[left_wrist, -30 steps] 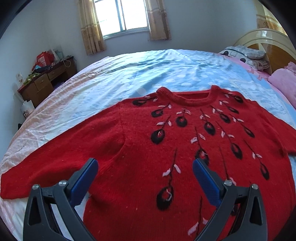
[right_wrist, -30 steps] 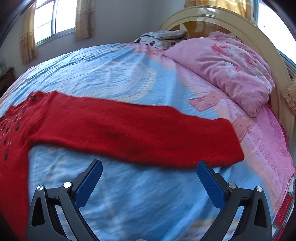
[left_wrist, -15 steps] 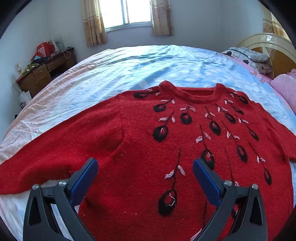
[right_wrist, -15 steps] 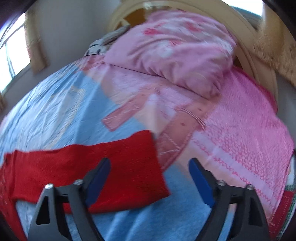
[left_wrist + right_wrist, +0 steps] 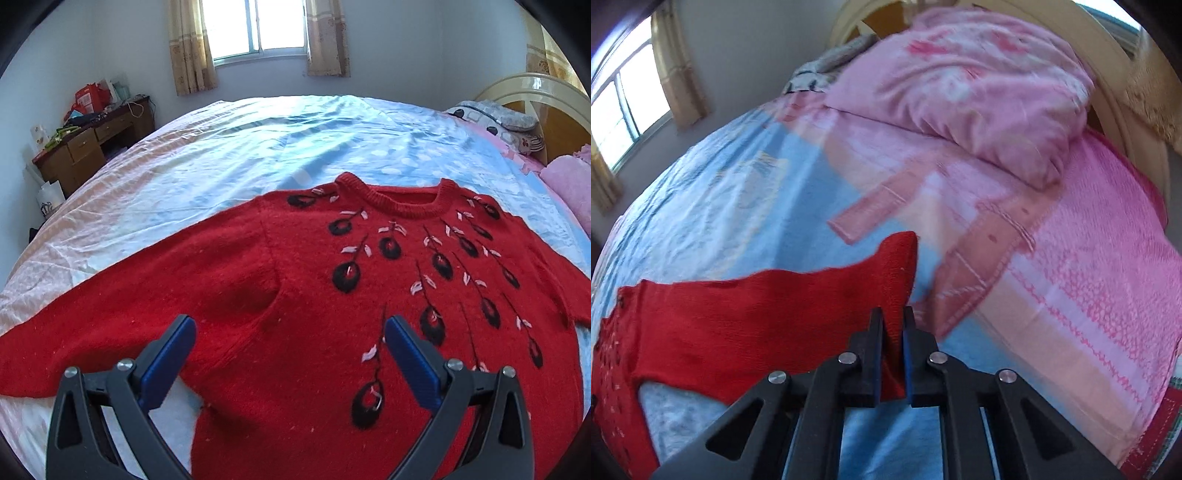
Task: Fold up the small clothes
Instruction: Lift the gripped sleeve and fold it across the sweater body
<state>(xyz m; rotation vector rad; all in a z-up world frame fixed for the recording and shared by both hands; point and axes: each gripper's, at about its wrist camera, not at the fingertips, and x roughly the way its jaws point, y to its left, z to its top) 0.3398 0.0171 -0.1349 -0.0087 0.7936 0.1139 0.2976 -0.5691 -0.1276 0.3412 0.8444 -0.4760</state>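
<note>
A red knit sweater with black and white flower motifs lies face up, spread flat on the bed. My left gripper hovers open above its left armpit seam with nothing between the blue pads. In the right wrist view the sweater's right sleeve stretches across the blue sheet. My right gripper has its jaws closing on the sleeve's cuff end. The red knit is pinched between the pads, and the cuff stands up a little off the sheet.
The bed sheet is pale blue with pink areas. A pink pillow and a cream headboard lie at the right end. A wooden desk with clutter stands by the far left wall under a window.
My right gripper went right along the sleeve to its cuff, rolled, and its jaws came together on the cuff, lifting it. The left gripper stayed open and barely shifted.
</note>
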